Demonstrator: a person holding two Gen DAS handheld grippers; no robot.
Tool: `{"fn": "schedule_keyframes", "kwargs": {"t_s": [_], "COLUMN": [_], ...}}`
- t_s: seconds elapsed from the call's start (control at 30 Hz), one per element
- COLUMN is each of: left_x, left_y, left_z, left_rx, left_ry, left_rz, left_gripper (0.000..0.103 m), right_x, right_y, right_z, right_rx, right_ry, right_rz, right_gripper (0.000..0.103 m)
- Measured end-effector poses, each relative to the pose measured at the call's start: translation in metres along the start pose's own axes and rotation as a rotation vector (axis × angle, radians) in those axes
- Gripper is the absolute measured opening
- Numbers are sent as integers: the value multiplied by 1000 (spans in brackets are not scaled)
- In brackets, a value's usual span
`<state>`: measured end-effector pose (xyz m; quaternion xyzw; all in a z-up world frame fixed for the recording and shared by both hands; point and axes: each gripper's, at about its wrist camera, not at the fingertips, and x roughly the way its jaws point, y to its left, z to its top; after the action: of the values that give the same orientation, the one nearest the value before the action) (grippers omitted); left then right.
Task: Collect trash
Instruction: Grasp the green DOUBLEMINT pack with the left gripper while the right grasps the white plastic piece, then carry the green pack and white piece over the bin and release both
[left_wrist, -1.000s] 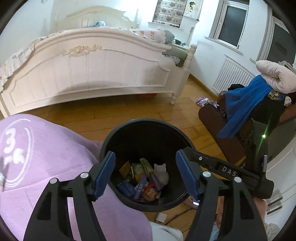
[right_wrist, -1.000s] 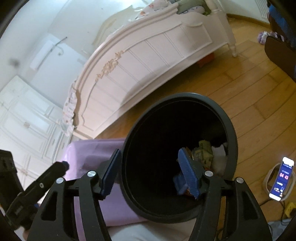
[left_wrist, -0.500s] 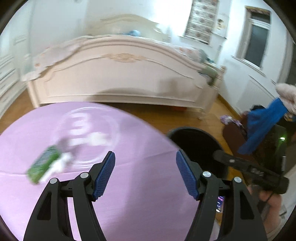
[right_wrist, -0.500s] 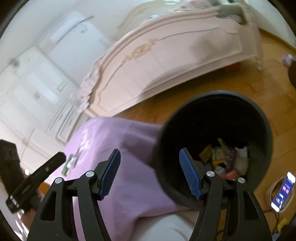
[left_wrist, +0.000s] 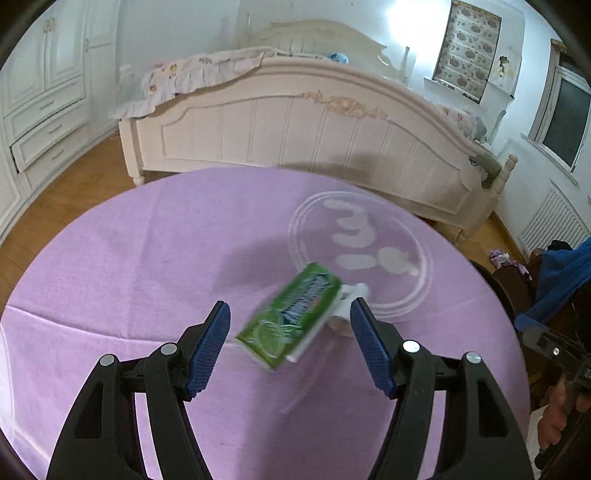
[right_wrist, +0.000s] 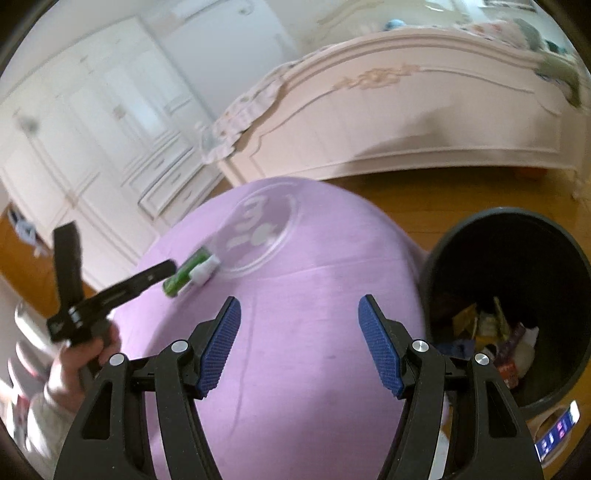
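Note:
A green snack wrapper (left_wrist: 291, 314) lies on the purple tablecloth (left_wrist: 147, 258) with a crumpled white scrap (left_wrist: 349, 299) beside it. My left gripper (left_wrist: 290, 347) is open and empty, its jaws on either side of the wrapper, just above the cloth. The wrapper also shows in the right wrist view (right_wrist: 186, 273), with the left gripper (right_wrist: 110, 295) beside it. My right gripper (right_wrist: 299, 347) is open and empty over the cloth. The black trash bin (right_wrist: 461, 243), holding several wrappers (right_wrist: 495, 332), stands to its right on the floor.
A white bed (left_wrist: 314, 129) stands behind the round table. White wardrobes (left_wrist: 40, 92) line the left wall. A chair with blue cloth (left_wrist: 565, 273) is at the right. A phone (right_wrist: 557, 432) lies on the wooden floor by the bin.
Both grippers swung left, away from the bin, to over the table. The left gripper has closed in on the green wrapper, which now lies between its open jaws.

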<state>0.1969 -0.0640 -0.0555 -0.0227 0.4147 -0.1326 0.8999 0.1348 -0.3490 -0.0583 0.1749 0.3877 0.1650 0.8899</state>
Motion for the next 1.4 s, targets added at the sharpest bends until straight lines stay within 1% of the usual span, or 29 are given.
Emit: {"fn": "schedule_keyframes", "kwargs": {"t_s": [0.07, 0.2, 0.3, 0.37, 0.43, 0.53, 0.6, 0.73, 0.83, 0.97, 1.0, 1.03, 1.07, 1.1, 1.17, 1.27, 1.3, 1.37, 1.4], "left_x": [6, 14, 19, 19, 18, 16, 14, 8, 3, 4, 4, 4, 5, 5, 4, 4, 3, 0, -2], "left_y": [3, 4, 7, 6, 7, 11, 17, 30, 39, 42, 41, 40, 40, 42, 45, 49, 49, 44, 41], "left_z": [1, 0, -2, -2, -2, -5, -6, -10, -13, -12, -12, -11, -11, -11, -11, -12, -12, -14, -16], "left_rx": [13, 36, 39, 54, 48, 21, -9, -60, -107, -114, -109, -106, -107, -113, -126, -147, -146, -127, -120], "left_ry": [19, 38, 43, 33, 31, 27, 21, 10, 0, 0, 1, 1, 1, 0, -3, -9, -11, -11, -11], "left_rz": [-19, -32, -40, -26, -10, 11, 30, 34, 12, 8, 14, 18, 16, 9, -7, -27, -26, 19, 14], "left_gripper": [59, 51, 50, 48, 45, 34, 32, 32, 32, 32, 32, 32, 32, 32, 32, 32, 32, 31, 31], "right_x": [7, 17, 25, 32, 40, 57, 69, 98, 124, 148, 152, 157, 157, 156, 153, 131, 120, 101, 92], "right_y": [10, 23, 32, 40, 50, 70, 83, 107, 119, 132, 134, 135, 135, 133, 126, 112, 107, 99, 95], "right_z": [0, -1, 1, 3, 7, 14, 20, 31, 38, 40, 40, 39, 40, 41, 43, 41, 38, 35, 32], "right_rx": [-26, -65, -97, -126, -167, -247, -303, -409, -468, -521, -533, -541, -528, -510, -448, -343, -306, -253, -230], "right_ry": [18, 44, 62, 72, 83, 97, 105, 124, 160, 198, 206, 224, 223, 224, 233, 193, 172, 135, 114], "right_rz": [1, 7, 8, 6, -2, -9, -10, -21, -43, -44, -50, -47, -30, -26, 8, 46, 61, 78, 85], "right_gripper": [66, 66, 66, 66, 66, 66, 66, 66, 66, 66, 59, 49, 48, 42, 42, 42, 42, 42, 42]}}
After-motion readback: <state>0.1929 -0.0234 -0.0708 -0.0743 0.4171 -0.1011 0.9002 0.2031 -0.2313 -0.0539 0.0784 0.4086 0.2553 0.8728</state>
